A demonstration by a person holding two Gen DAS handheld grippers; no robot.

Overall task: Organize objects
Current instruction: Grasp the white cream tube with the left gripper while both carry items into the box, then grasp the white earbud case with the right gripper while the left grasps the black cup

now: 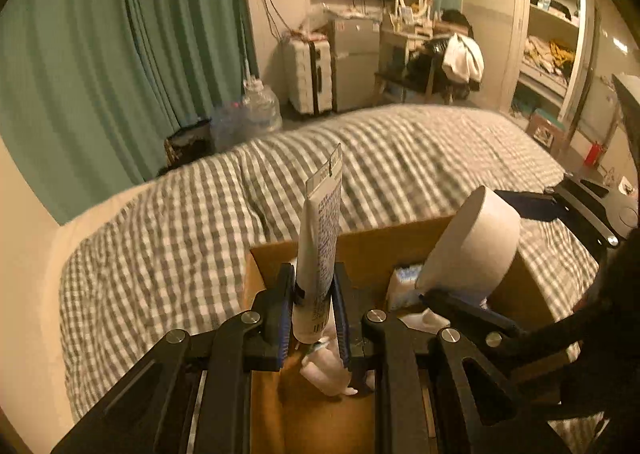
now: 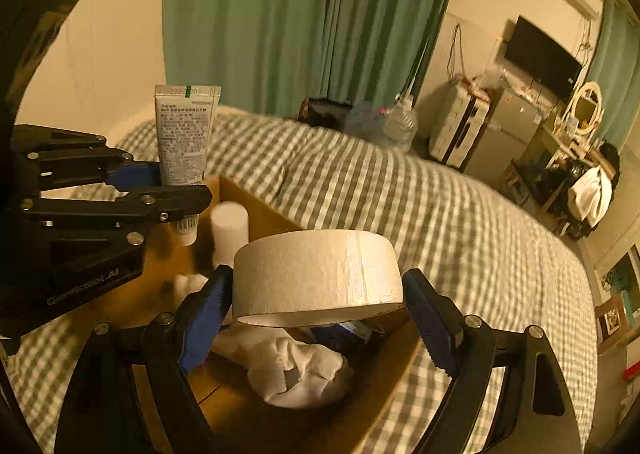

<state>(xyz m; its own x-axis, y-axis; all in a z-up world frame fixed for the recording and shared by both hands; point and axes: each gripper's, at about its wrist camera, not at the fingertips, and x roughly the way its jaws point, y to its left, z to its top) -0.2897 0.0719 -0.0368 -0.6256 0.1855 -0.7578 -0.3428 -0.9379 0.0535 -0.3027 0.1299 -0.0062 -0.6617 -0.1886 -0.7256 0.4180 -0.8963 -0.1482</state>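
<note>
The left gripper (image 1: pixel 314 310) has its jaws drawn close together, pinching a white tube (image 1: pixel 320 250) near its cap end so the tube stands upright above the open cardboard box (image 1: pixel 400 246). The right gripper (image 2: pixel 316 318) has its jaws spread wide, clamped on opposite sides of a roll of tape (image 2: pixel 316 274), held flat over the box. Inside the box lie white socks (image 2: pixel 296 370), a small white cylinder (image 2: pixel 229 226) and a blue packet (image 2: pixel 344 332). The box rests on a checked bedspread (image 2: pixel 460 222).
</note>
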